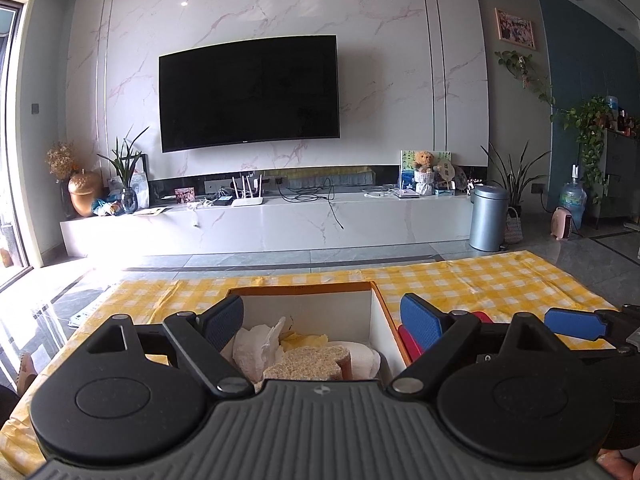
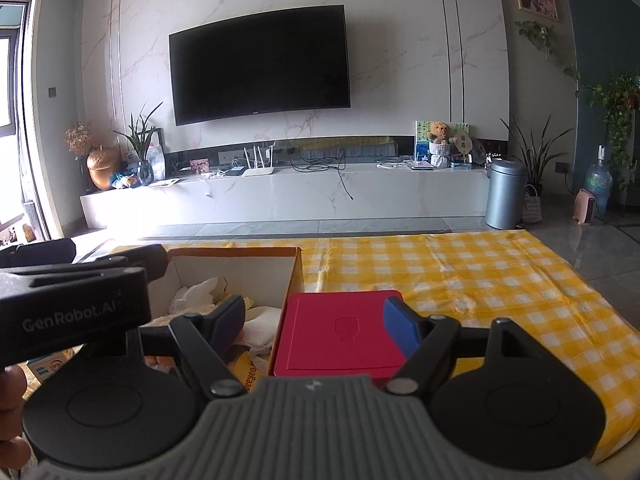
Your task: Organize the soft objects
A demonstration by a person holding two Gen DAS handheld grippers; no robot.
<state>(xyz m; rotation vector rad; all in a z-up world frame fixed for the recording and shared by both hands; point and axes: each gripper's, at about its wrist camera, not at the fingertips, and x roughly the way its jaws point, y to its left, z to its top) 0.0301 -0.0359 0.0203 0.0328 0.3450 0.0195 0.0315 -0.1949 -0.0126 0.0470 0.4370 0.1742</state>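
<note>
An open cardboard box [image 1: 378, 316] with white inner walls stands on the yellow checked cloth [image 1: 480, 284]. Inside lie soft things: a white crumpled cloth [image 1: 256, 346], a beige fluffy piece [image 1: 308, 364] and something yellow [image 1: 300, 338]. The box also shows in the right wrist view [image 2: 294, 280]. My left gripper [image 1: 322, 320] is open and empty, held over the box. My right gripper [image 2: 316, 320] is open and empty above a red flat box [image 2: 340, 332] that lies right of the cardboard box. The red box's edge shows in the left wrist view [image 1: 410, 344].
The table's far edge faces a white TV bench [image 1: 280, 220] with a wall TV [image 1: 248, 92]. A grey bin [image 1: 488, 216] stands on the floor at right. The right gripper's blue finger [image 1: 572, 322] shows in the left wrist view.
</note>
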